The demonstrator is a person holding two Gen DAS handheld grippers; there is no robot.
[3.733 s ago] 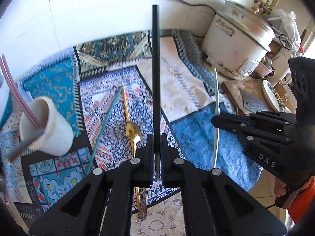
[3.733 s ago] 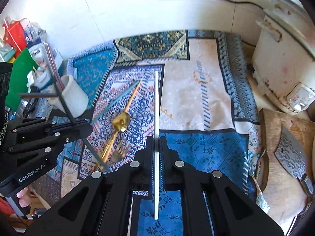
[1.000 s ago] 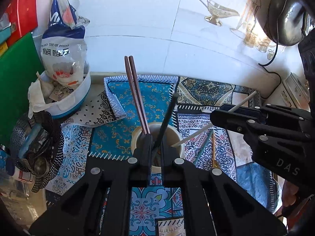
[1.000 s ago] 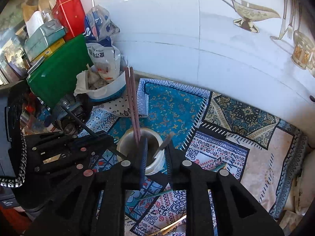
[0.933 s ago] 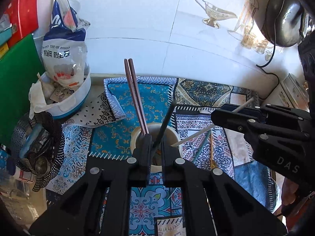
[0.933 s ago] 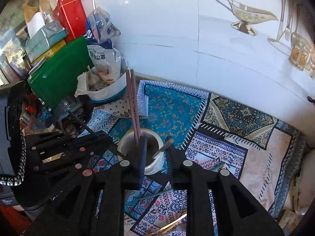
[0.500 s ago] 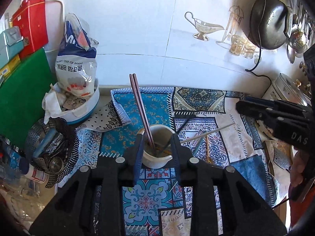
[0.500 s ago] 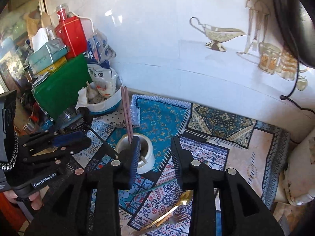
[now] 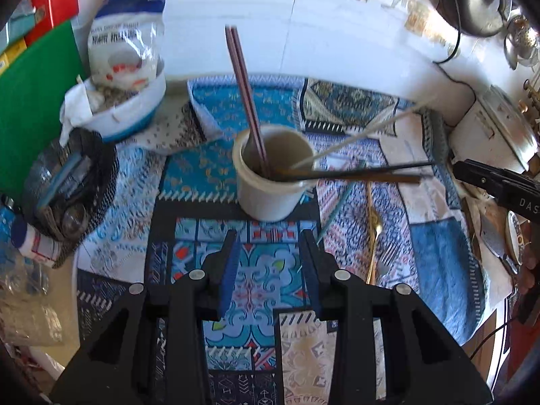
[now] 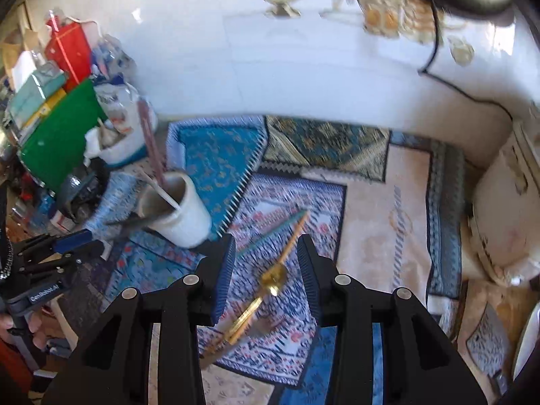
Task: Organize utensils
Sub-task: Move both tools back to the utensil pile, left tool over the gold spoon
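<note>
A patterned patchwork cloth (image 9: pixel 216 172) covers the counter, a white rice cooker (image 10: pixel 506 209) at its right edge.

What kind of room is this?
Most likely a home kitchen counter. A rice cooker sits at the right, a pan hangs on the white tiled wall, and a cup holding chopsticks stands on the patterned cloth.

both claws (image 9: pixel 270 256) (image 10: pixel 265 263) agape, empty
</note>
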